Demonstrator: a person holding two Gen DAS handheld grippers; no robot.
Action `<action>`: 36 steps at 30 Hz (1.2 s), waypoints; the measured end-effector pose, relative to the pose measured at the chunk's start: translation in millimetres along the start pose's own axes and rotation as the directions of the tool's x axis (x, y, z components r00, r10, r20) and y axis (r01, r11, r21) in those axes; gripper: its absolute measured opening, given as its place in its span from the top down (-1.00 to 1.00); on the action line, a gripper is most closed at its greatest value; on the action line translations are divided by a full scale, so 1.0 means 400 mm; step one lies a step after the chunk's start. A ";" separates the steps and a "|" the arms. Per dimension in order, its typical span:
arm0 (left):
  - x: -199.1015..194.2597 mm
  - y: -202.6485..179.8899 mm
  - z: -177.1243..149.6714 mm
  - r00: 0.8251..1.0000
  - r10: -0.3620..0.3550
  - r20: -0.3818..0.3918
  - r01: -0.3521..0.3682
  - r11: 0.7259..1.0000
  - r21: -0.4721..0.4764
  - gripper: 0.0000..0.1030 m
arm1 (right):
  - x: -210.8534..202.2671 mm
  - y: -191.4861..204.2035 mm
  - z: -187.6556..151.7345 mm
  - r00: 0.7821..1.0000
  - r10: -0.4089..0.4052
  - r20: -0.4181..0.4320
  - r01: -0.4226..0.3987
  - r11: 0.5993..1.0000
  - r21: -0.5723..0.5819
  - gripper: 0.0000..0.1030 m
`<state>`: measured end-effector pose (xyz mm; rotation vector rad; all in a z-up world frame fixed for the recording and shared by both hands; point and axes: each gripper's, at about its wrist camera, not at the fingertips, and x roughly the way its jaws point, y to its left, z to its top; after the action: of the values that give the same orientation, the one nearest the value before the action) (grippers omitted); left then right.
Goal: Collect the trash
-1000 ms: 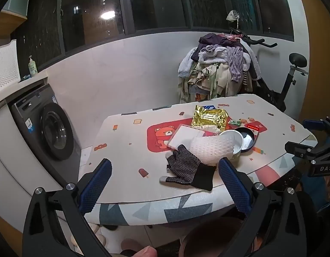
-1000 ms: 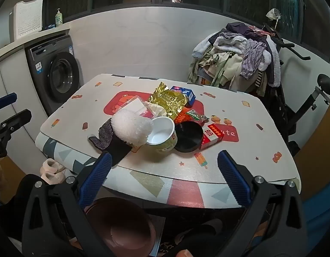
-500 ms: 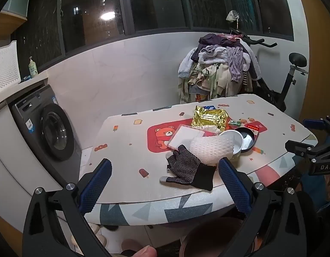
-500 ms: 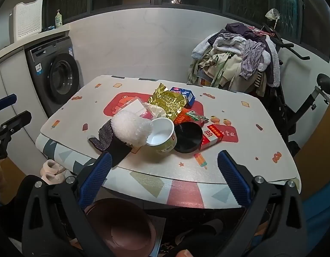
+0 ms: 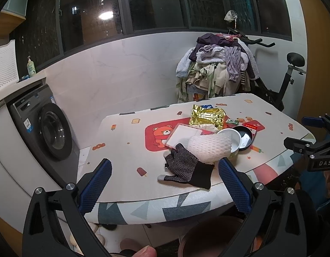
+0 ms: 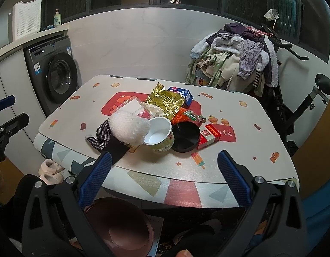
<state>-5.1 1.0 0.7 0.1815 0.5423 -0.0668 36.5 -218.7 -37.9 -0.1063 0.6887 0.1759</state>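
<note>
Both the left gripper [image 5: 163, 185] and the right gripper [image 6: 163, 176] stood wide open and empty short of the patterned table [image 6: 239, 115], where the trash lay heaped mid-table: crumpled gold foil wrapper [image 6: 166, 100], white foam net [image 6: 129, 127], empty white paper cup [image 6: 158, 133] and round black lid [image 6: 185, 137].
</note>
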 end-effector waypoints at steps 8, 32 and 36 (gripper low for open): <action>0.000 0.002 -0.001 1.000 0.001 0.002 -0.001 1.000 -0.002 -0.89 | -0.001 -0.001 0.000 1.000 -0.001 0.000 0.001 1.000 0.000 -0.89; 0.000 -0.003 0.001 1.000 0.002 0.003 -0.002 1.000 -0.002 -0.89 | -0.001 -0.005 0.005 1.000 -0.006 -0.002 0.006 1.000 -0.004 -0.89; 0.000 -0.004 0.001 1.000 0.002 0.003 -0.002 1.000 -0.001 -0.89 | -0.001 -0.004 0.005 1.000 -0.005 -0.002 0.005 1.000 -0.003 -0.89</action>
<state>-5.1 -0.5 0.8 0.1812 0.5393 -0.0647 37.8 -220.1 -35.9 -0.1117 0.6902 0.1719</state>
